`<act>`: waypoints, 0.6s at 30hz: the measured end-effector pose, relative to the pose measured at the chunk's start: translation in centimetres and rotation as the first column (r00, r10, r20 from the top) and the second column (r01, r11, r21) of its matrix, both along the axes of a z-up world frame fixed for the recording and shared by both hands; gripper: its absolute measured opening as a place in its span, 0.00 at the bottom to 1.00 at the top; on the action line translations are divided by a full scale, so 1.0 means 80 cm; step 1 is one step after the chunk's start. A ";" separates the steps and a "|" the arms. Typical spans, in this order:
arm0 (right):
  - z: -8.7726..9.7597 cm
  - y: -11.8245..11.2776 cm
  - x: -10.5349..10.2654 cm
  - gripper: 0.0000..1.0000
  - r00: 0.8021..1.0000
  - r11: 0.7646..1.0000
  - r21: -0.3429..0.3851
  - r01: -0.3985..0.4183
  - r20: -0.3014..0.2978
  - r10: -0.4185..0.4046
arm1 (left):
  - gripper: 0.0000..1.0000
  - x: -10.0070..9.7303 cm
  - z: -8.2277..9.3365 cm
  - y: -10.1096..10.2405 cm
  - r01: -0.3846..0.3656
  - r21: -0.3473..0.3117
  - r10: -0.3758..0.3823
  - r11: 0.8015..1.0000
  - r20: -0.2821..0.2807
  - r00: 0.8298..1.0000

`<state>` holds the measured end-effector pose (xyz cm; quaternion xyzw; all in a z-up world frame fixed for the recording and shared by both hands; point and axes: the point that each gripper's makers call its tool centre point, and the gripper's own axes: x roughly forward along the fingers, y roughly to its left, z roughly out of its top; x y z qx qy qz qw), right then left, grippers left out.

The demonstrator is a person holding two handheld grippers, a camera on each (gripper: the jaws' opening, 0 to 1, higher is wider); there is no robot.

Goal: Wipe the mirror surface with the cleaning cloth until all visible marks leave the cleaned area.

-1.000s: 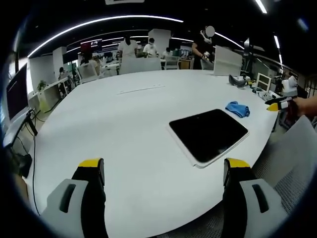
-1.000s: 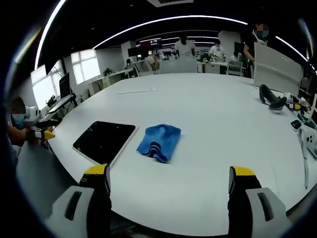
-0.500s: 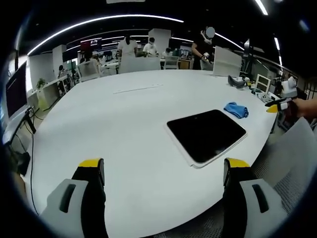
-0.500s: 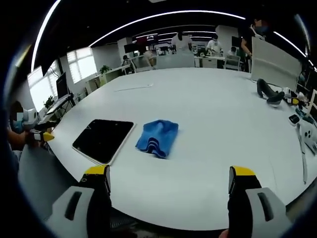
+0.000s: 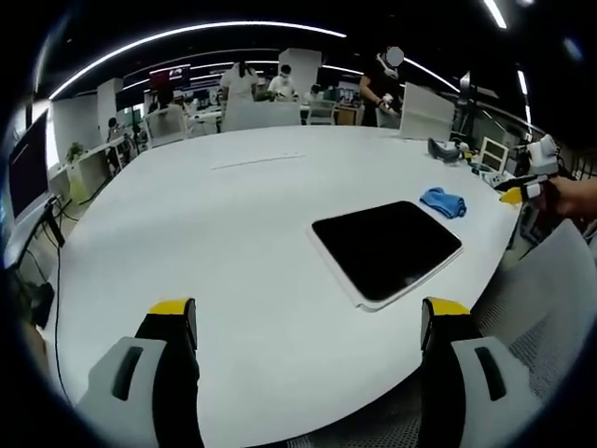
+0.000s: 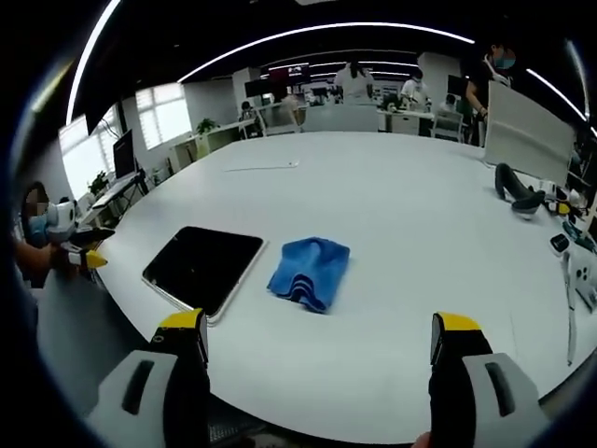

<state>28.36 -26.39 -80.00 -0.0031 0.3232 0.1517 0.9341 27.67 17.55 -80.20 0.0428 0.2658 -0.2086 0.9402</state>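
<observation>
My left gripper (image 5: 303, 341) and right gripper (image 6: 317, 350) both hover with jaws spread wide, holding nothing. The dark mirror (image 6: 204, 269) lies flat near the edge of the white table (image 6: 401, 224), the crumpled blue cleaning cloth (image 6: 311, 272) just beside it.

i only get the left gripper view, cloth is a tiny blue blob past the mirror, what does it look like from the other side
Observer: In the right gripper view the cleaning cloth is a crumpled blue heap with darker stripes on its near edge, lying flat on the white table.
Operator: touching the mirror?
Observer: No. A strip of bare table separates it from the mirror.
Operator: is the right gripper on it yet
Observer: No. The right gripper is open and empty, short of the table edge, with the cloth ahead between its jaws.
Operator: and mine?
Observer: The left gripper shows beyond the mirror's far side, off the table.
</observation>
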 end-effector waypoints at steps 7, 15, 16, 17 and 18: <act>-0.004 0.009 0.004 0.98 0.999 1.000 0.012 0.023 -0.023 -0.023 | 0.99 -0.004 -0.001 -0.009 0.026 -0.015 -0.026 1.000 -0.016 1.000; 0.013 0.028 0.017 0.96 1.000 1.000 0.001 0.013 -0.014 -0.013 | 0.99 -0.006 -0.003 -0.009 0.034 -0.015 -0.034 0.999 -0.027 0.999; 0.013 0.032 0.022 0.96 1.000 1.000 -0.003 0.009 -0.018 -0.009 | 0.99 -0.006 -0.003 -0.009 0.033 -0.016 -0.033 0.999 -0.025 0.999; 0.015 0.035 0.025 0.94 1.000 1.000 -0.004 0.009 -0.019 -0.009 | 0.99 -0.005 -0.002 -0.009 0.028 -0.020 -0.028 0.999 -0.024 0.999; 0.016 0.036 0.027 0.92 1.000 1.000 -0.003 0.009 -0.017 -0.009 | 0.99 -0.005 -0.002 -0.007 0.027 -0.014 -0.027 1.000 -0.022 0.999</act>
